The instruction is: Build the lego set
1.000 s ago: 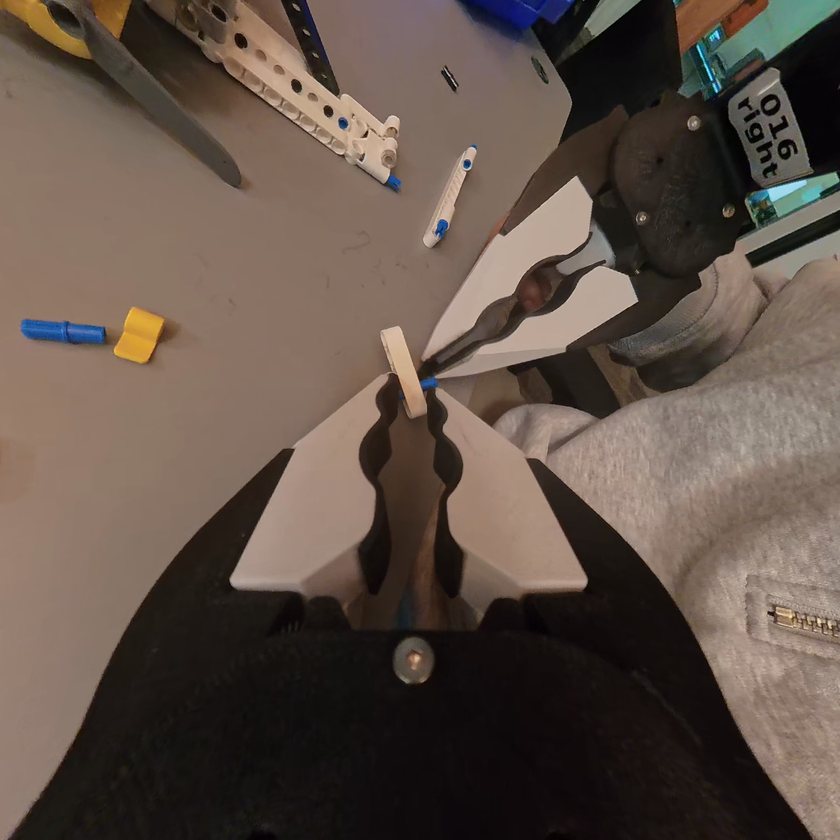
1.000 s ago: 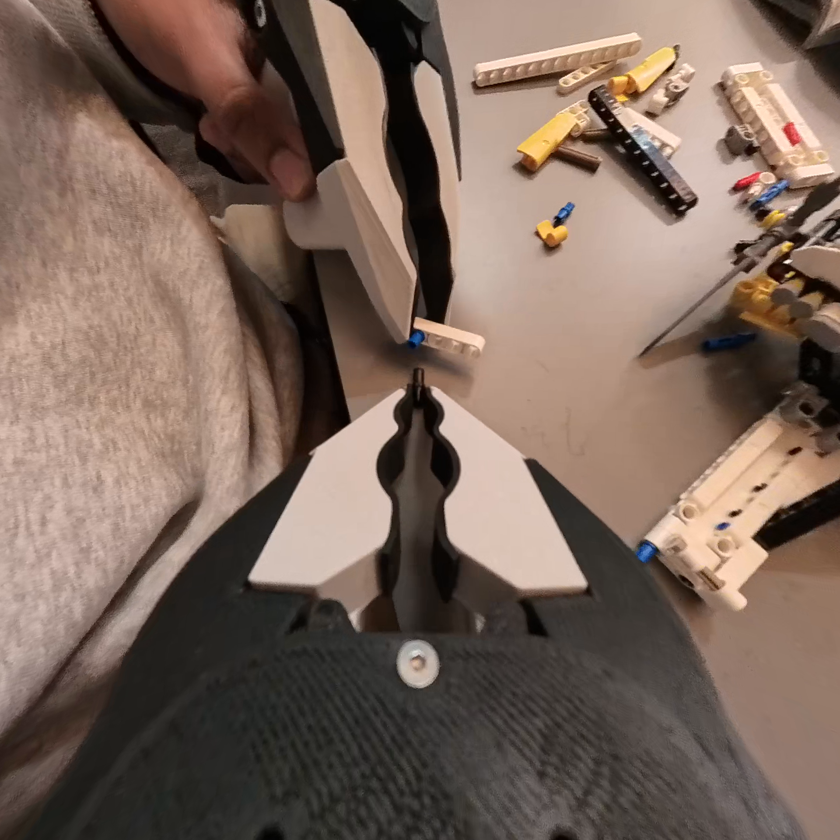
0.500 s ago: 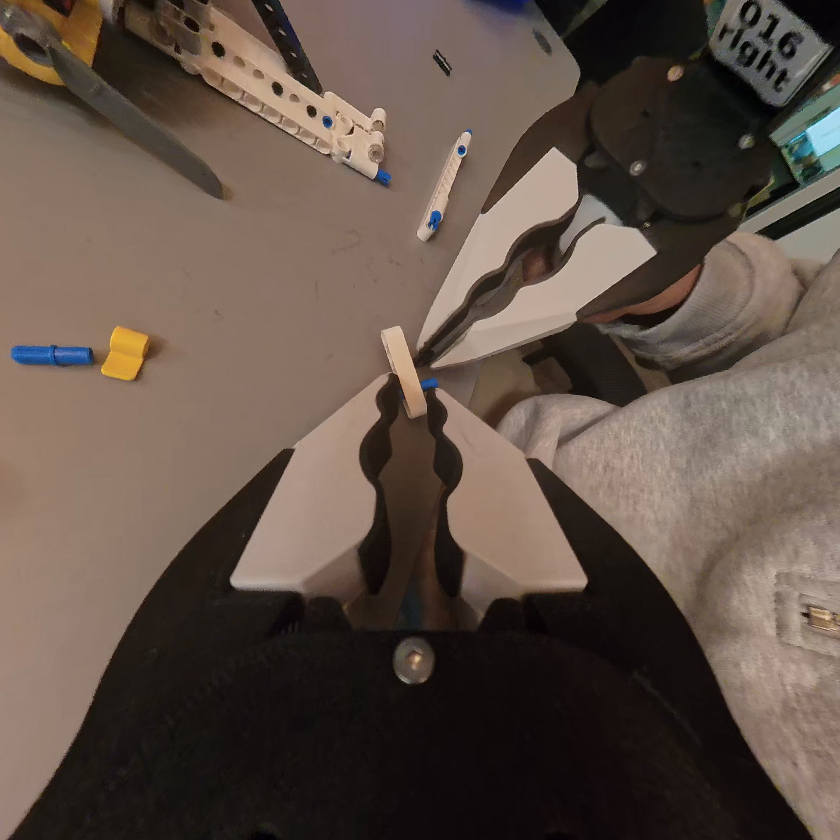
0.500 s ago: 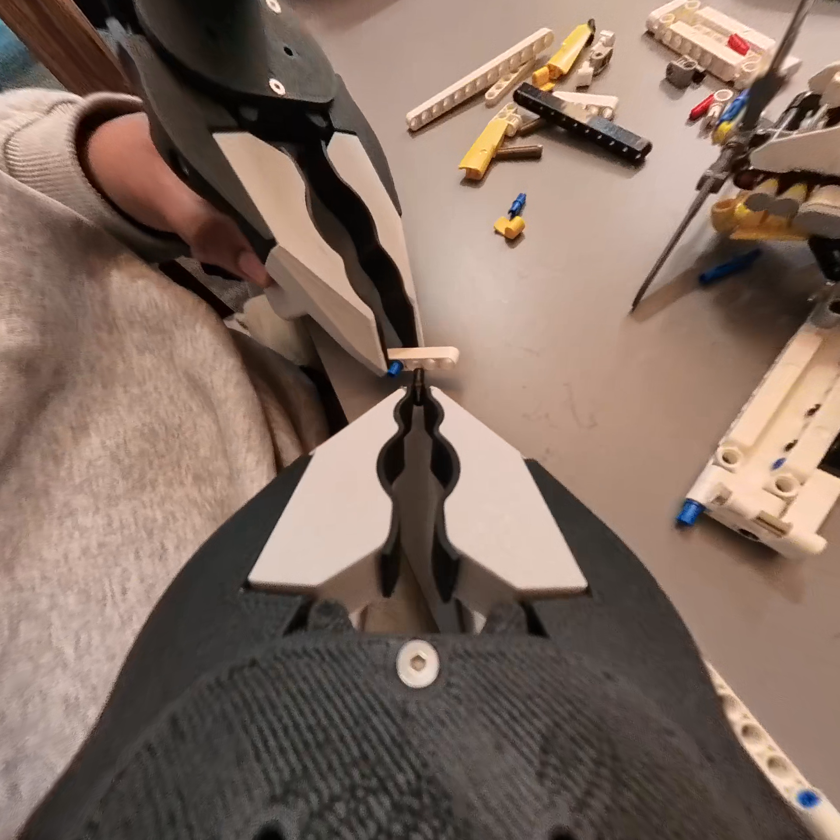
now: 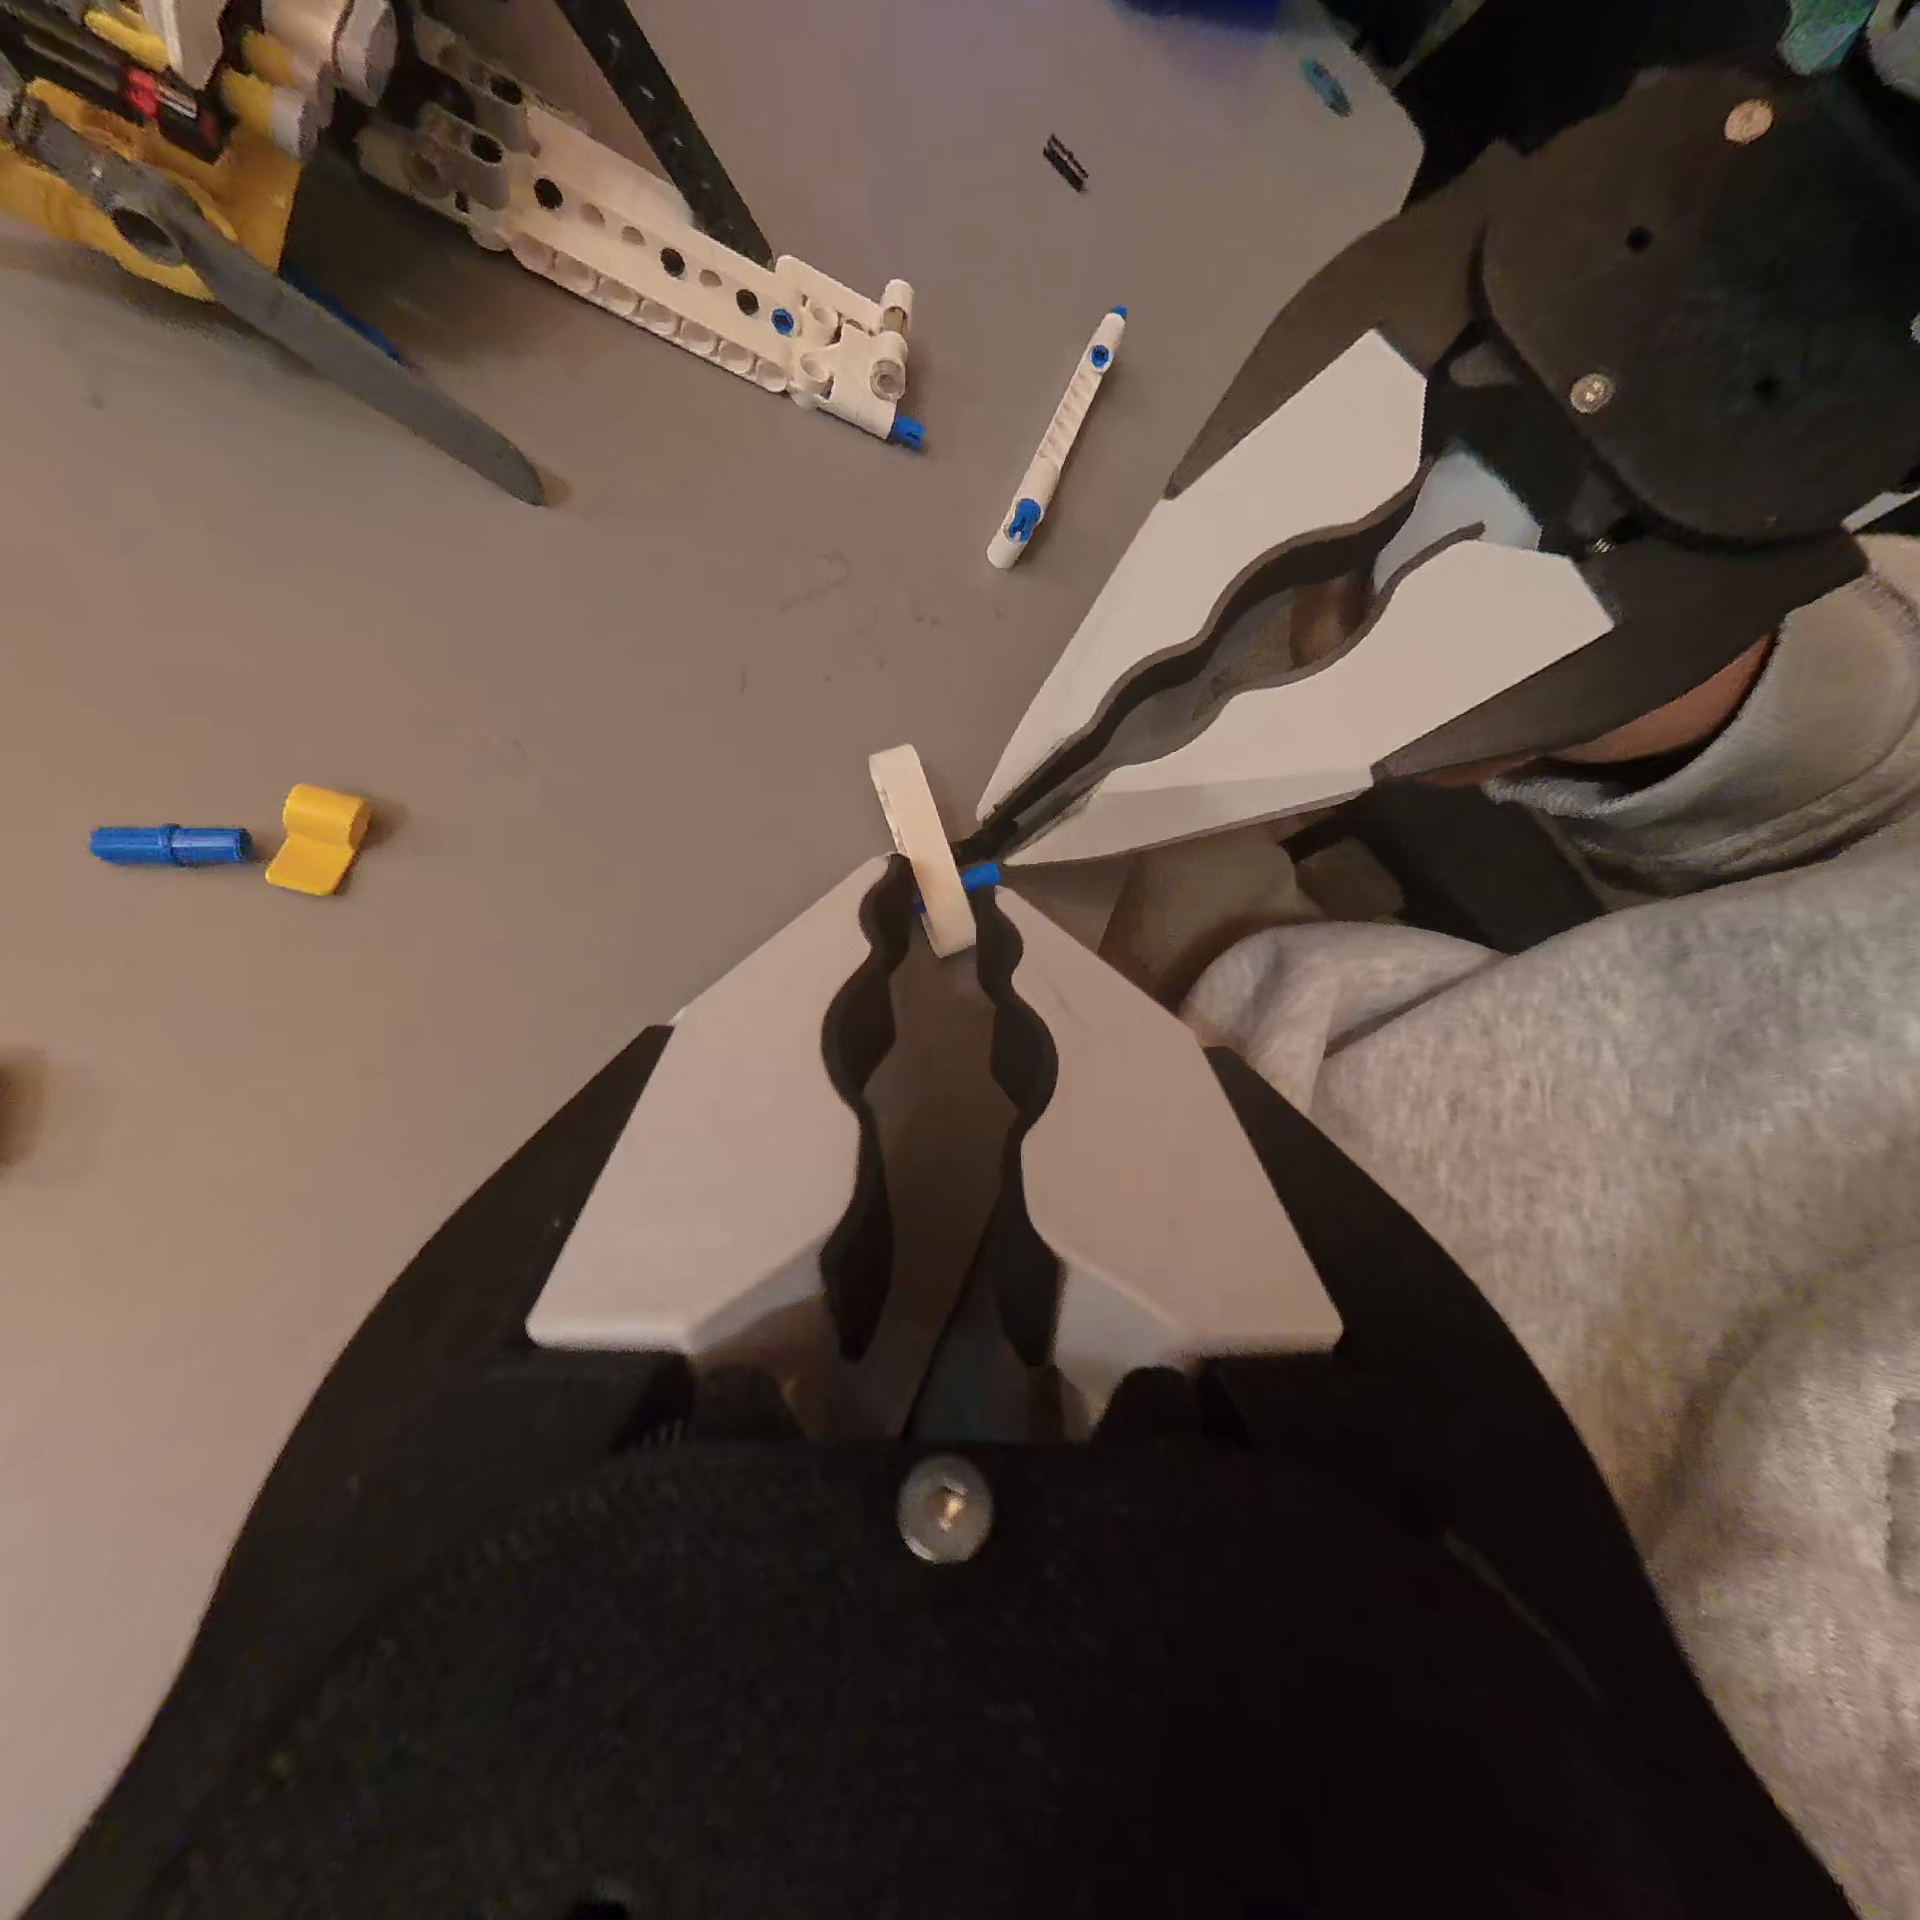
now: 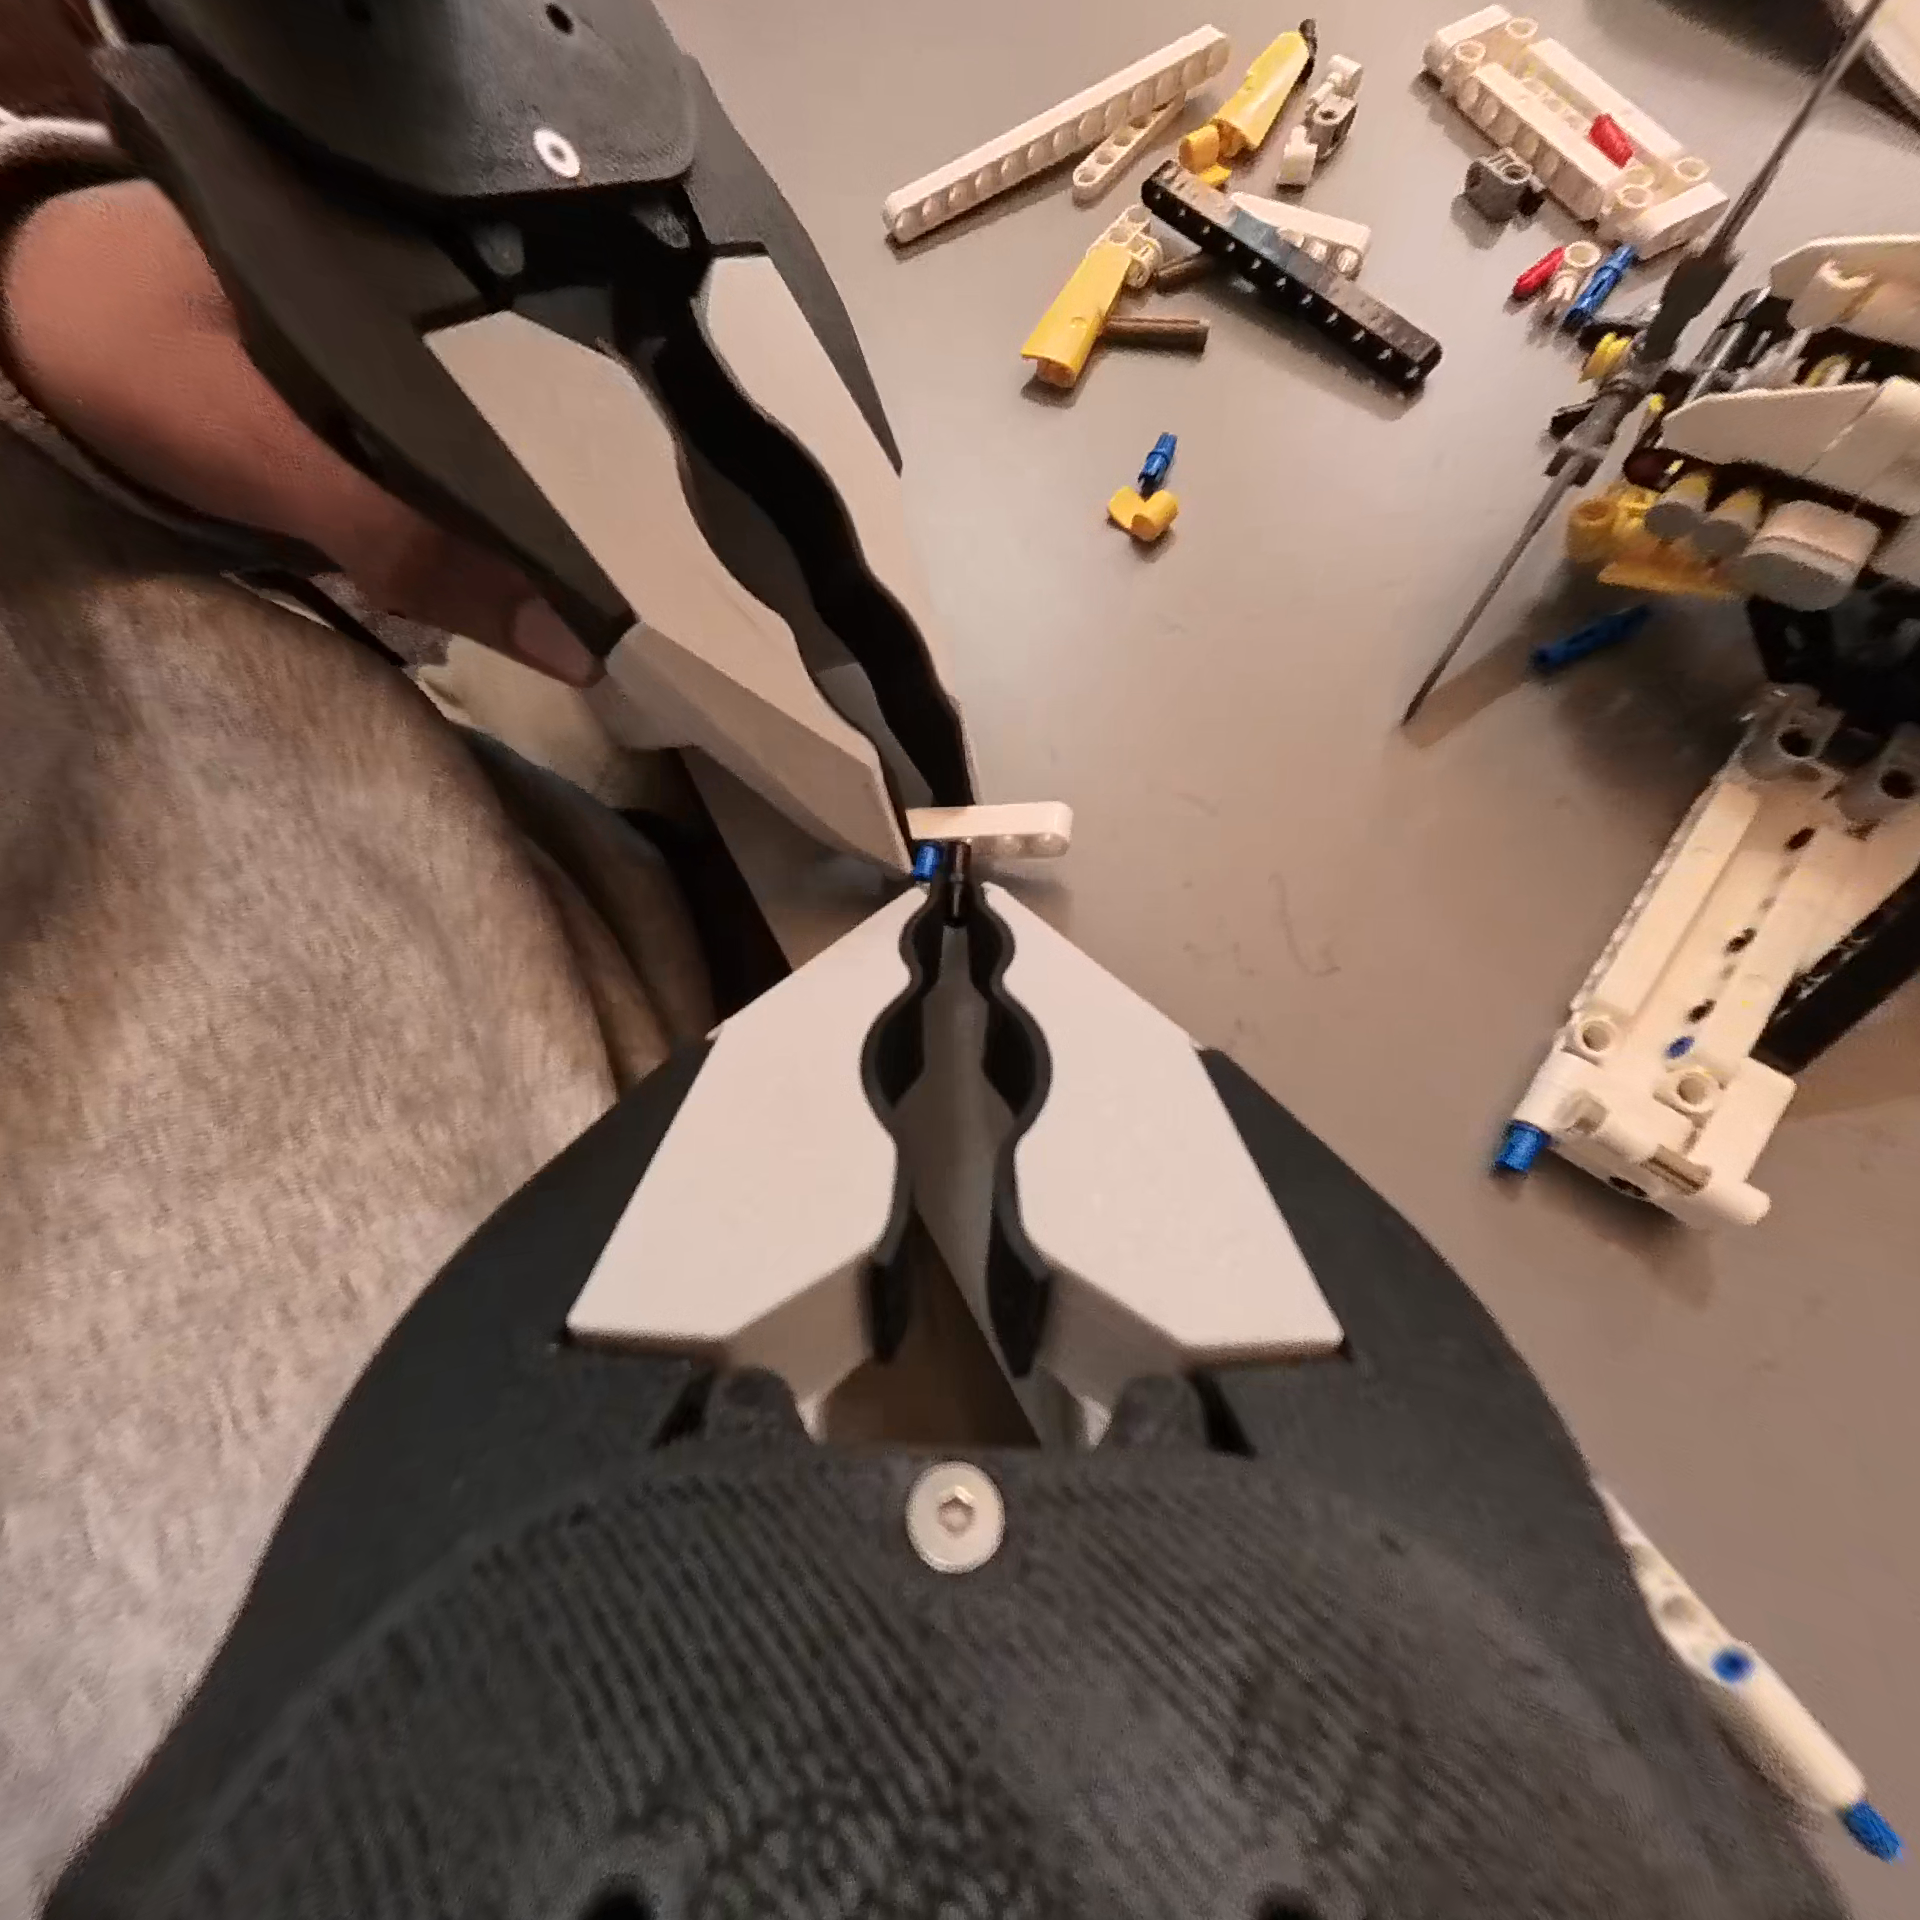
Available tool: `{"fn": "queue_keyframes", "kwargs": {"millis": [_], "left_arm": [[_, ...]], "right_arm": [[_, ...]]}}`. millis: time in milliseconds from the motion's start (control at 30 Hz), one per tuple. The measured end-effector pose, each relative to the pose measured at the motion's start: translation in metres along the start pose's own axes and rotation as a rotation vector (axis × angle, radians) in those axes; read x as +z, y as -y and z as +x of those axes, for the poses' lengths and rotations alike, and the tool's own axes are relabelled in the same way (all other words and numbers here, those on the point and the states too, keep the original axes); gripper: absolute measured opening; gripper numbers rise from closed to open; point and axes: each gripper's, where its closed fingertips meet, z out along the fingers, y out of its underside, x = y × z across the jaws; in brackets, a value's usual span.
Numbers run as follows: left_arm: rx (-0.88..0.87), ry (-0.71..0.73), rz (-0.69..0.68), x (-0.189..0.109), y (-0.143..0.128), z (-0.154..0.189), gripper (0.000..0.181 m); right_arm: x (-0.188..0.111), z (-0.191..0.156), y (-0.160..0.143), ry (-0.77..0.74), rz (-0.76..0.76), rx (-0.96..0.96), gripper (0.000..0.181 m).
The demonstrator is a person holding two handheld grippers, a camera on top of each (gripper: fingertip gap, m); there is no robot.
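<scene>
Above the grey tabletop [image 5: 520,675], a short white plastic lego beam [image 5: 920,852] carrying a blue pin [image 5: 977,876] is pinched at the left tool [image 5: 940,904] tip; a small black pin [image 6: 954,878] is pinched by the right tool [image 6: 954,906], touching the beam's underside

A grey table [image 5: 436,665] is carrying loose lego parts. In the left wrist view, a blue pin [image 5: 169,843] and a yellow connector [image 5: 317,838] are lying side by side at mid left, a white beam with blue pins [image 5: 1058,436] is lying at upper centre, and a partly built white model [image 5: 665,270] is sitting at upper left.
</scene>
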Motion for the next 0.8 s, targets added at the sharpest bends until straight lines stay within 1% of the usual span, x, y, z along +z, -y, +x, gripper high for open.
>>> {"fn": "queue_keyframes", "kwargs": {"millis": [133, 200, 300, 400, 433, 500, 600, 667, 800], "left_arm": [[0.013, 0.012, -0.005, 0.0, 0.0, 0.0, 0.011], [0.006, 0.007, 0.003, 0.0, 0.0, 0.0, 0.011], [-0.032, -0.004, 0.038, -0.002, 0.003, -0.002, 0.011], [-0.026, -0.004, 0.036, -0.002, 0.004, -0.001, 0.013], [-0.025, 0.0, 0.04, -0.002, 0.004, 0.0, 0.017], [-0.026, 0.02, 0.067, -0.004, 0.008, -0.002, 0.03], [-0.021, 0.017, 0.088, -0.007, 0.01, -0.001, 0.031], [-0.062, -0.057, 0.124, -0.01, 0.015, 0.007, 0.027], [-0.251, -0.303, 0.18, -0.017, 0.025, 0.026, 0.025]], "right_arm": [[-0.002, -0.003, 0.004, 0.029, 0.048, 0.027, 0.003], [-0.004, -0.005, 0.006, 0.034, 0.072, 0.007, 0.003], [-0.009, -0.002, 0.009, -0.023, 0.104, -0.081, 0.003], [-0.011, 0.001, 0.008, -0.091, 0.106, -0.179, 0.003], [-0.011, 0.001, 0.008, -0.105, 0.106, -0.199, 0.003], [-0.011, 0.001, 0.008, -0.121, 0.114, -0.217, 0.003], [-0.013, 0.001, 0.011, -0.129, 0.139, -0.222, 0.003], [-0.016, -0.001, 0.015, -0.129, 0.17, -0.248, 0.003], [-0.021, -0.003, 0.02, -0.155, 0.197, -0.341, 0.003]]}}
